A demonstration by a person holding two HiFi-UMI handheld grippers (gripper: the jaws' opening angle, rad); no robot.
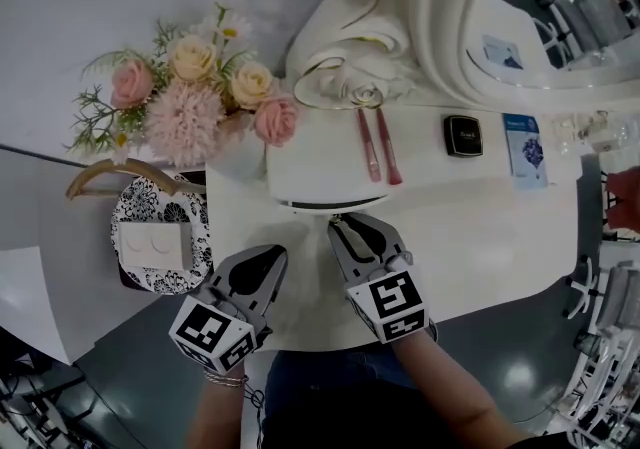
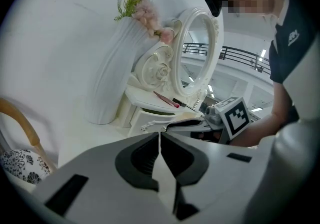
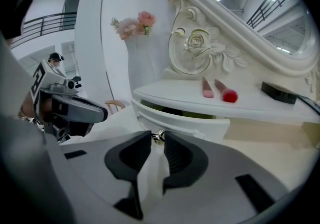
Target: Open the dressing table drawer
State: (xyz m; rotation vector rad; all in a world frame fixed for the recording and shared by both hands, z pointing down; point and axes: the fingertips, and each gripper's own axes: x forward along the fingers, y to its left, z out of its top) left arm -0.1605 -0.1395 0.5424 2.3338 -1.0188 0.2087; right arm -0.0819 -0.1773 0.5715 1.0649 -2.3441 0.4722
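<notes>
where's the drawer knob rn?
Centre of the right gripper view: the drawer knob sits between the jaw tips of the right gripper, on the drawer front just under the shelf holding two pink brushes.

The white dressing table (image 1: 480,227) bears two pink brushes (image 1: 377,145), a black case (image 1: 463,135) and a blue card (image 1: 525,147).

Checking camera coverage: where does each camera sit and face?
Head view: on the head, steeply down onto the dressing table; forearms, left gripper, right gripper.
Left gripper view: on that gripper, along its jaws toward the mirror; person's torso.
Right gripper view: on that gripper, along its jaws at the drawer knob.
All share the brushes.
</notes>
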